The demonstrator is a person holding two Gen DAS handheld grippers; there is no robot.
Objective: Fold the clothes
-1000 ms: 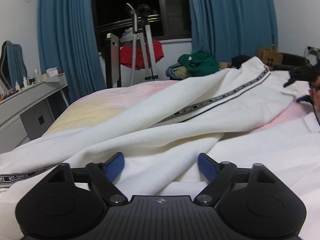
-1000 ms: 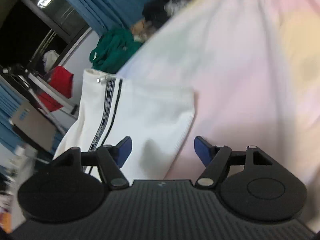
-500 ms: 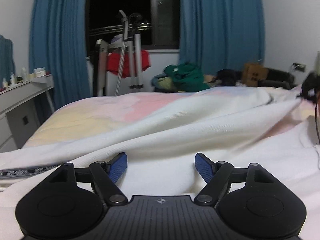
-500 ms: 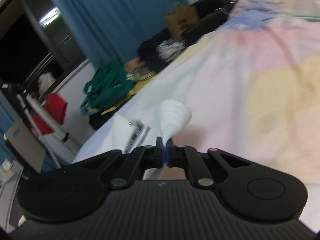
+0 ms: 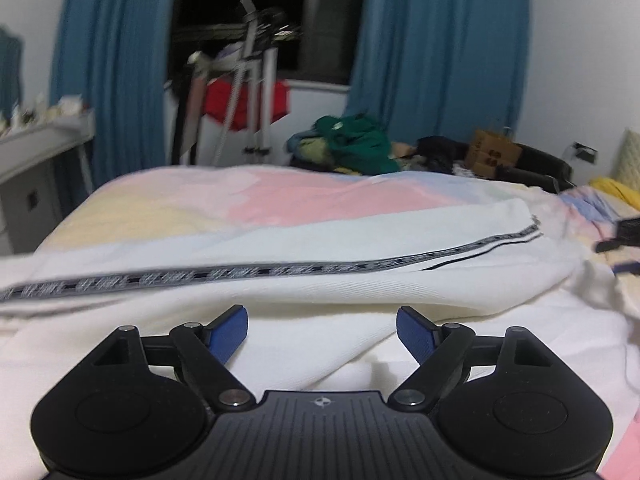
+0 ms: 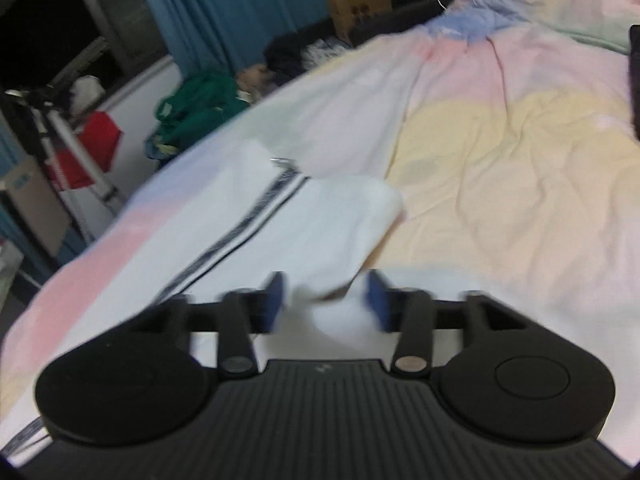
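While the left wrist view looks low across the bed (image 5: 168, 208), the left gripper (image 5: 322, 332) sits with its blue fingers spread wide, nothing between them, resting at the near edge of the white trousers (image 5: 360, 280). That garment stretches crosswise in front of the tool, its long axis running from the left border of the view to the right, marked by a dark patterned side stripe (image 5: 248, 270) that ends near a hem or cuff on the far right. Behind it lie a pile of green clothes (image 5: 352, 144), blue curtains (image 5: 436, 52) and a drying rack (image 5: 252, 80) (all well apart from the work). From the right wrist view, the right gripper (image 6: 325, 300) has its fingers parted too, though less widely, and a soft white end of the trousers (image 6: 340, 224) lies between and just ahead of them; motion blur makes it hard to say whether cloth touches the pads, but nothing is clamped. Here the stripe (image 6: 240, 232) runs away from the tool, up and to the left, so this gripper stands at one end of the garment's length. Judging by that, the right hand is nearer the end that a lengthwise fold would carry, and the left sits mid-span along the side.
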